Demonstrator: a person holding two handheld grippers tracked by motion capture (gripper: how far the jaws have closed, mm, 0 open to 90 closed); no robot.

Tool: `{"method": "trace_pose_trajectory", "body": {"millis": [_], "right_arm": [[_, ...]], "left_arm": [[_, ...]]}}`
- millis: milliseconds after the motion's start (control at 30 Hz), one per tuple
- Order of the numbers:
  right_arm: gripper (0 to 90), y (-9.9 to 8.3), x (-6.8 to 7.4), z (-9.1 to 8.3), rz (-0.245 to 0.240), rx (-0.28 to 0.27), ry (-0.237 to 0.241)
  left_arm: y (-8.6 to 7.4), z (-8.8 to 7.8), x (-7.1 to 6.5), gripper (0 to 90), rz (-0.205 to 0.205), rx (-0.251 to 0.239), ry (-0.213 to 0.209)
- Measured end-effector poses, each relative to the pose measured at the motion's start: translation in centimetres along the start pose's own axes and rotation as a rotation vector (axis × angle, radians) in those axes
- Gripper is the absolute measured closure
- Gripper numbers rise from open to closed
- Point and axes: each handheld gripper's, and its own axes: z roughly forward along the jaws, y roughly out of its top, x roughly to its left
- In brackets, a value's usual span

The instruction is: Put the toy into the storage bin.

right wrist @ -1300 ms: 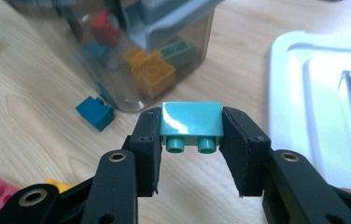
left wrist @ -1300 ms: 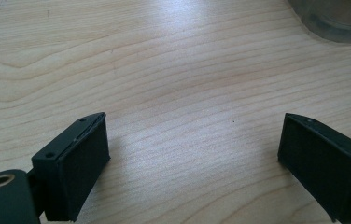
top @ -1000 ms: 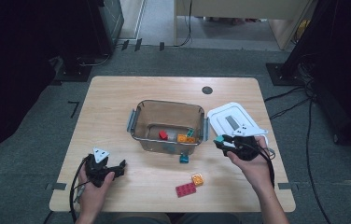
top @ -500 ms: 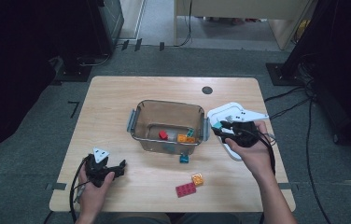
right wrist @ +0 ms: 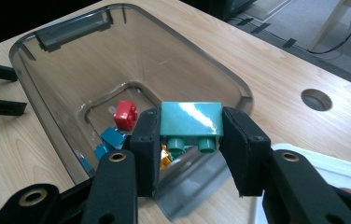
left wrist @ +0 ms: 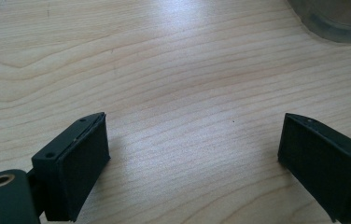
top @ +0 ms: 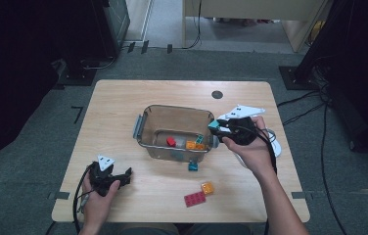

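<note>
A clear plastic bin (top: 145, 122) stands mid-table, and in it lie a red brick (top: 171, 142), an orange brick (top: 192, 145) and a teal one (top: 199, 139). My right gripper (top: 216, 126) hovers at the bin's right end, shut on a teal brick (top: 214, 124). In the right gripper view the teal brick (right wrist: 191, 120) sits studs-down between the two pads (right wrist: 236, 154), over the bin's rim (right wrist: 71, 28). My left gripper (top: 123, 176) rests near the table's front left. Its jaws stand wide apart over bare wood (left wrist: 192, 154).
On the table in front of the bin lie a small teal brick (top: 192, 166), an orange brick (top: 207, 188) and a red plate (top: 194, 199). A white lid (top: 276, 147) lies under my right hand. A cable hole (top: 217, 94) sits behind the bin.
My right gripper has risen and moved toward the bin's right end with the teal brick in it. The left gripper has stayed put.
</note>
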Motion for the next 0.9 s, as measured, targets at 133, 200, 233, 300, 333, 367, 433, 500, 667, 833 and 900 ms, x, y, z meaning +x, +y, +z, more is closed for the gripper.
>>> {"method": "trace_pose_trajectory", "body": {"millis": [133, 200, 233, 300, 333, 367, 433, 500, 667, 833, 900], "right_arm": [[60.1, 0.5, 0.6, 1.1, -0.014, 0.011, 0.019], [60.2, 0.7, 0.9, 1.6, -0.018, 0.017, 0.027], [60.2, 0.8, 1.0, 1.9, -0.02, 0.019, 0.031], [60.1, 0.9, 1.3, 2.4, -0.024, 0.024, 0.039], [60.2, 1.0, 1.5, 2.6, -0.027, 0.028, 0.043], [60.1, 1.0, 1.6, 2.8, -0.03, 0.032, 0.046], [60.1, 1.2, 1.8, 3.2, -0.034, 0.039, 0.053], [60.1, 1.3, 2.0, 3.6, -0.038, 0.046, 0.06], [59.9, 1.5, 2.3, 4.4, -0.038, 0.067, 0.089], [54.6, 1.6, 2.4, 4.6, -0.023, 0.081, 0.116], [52.6, 1.5, 2.5, 4.6, -0.019, 0.084, 0.117]], "left_arm": [[0.0, 0.0, 0.0, 8.3, 0.0, 0.0, 0.0], [0.0, 0.0, 0.0, 8.3, 0.0, -0.001, 0.001], [0.0, 0.0, 0.0, 8.3, -0.001, 0.0, 0.001], [0.0, 0.0, 0.0, 8.3, 0.0, -0.001, 0.001], [0.0, 0.0, 0.0, 8.3, -0.001, 0.0, 0.001], [0.0, 0.0, 0.0, 8.3, -0.001, 0.0, 0.001], [0.0, 0.0, 0.0, 8.3, 0.0, 0.0, 0.0], [0.0, 0.0, 0.0, 8.3, 0.0, 0.0, 0.001], [0.0, 0.0, 0.0, 8.3, 0.0, 0.0, 0.001], [0.0, 0.0, 0.0, 8.3, 0.0, 0.0, 0.001], [0.0, 0.0, 0.0, 8.3, -0.001, 0.0, 0.0]]}}
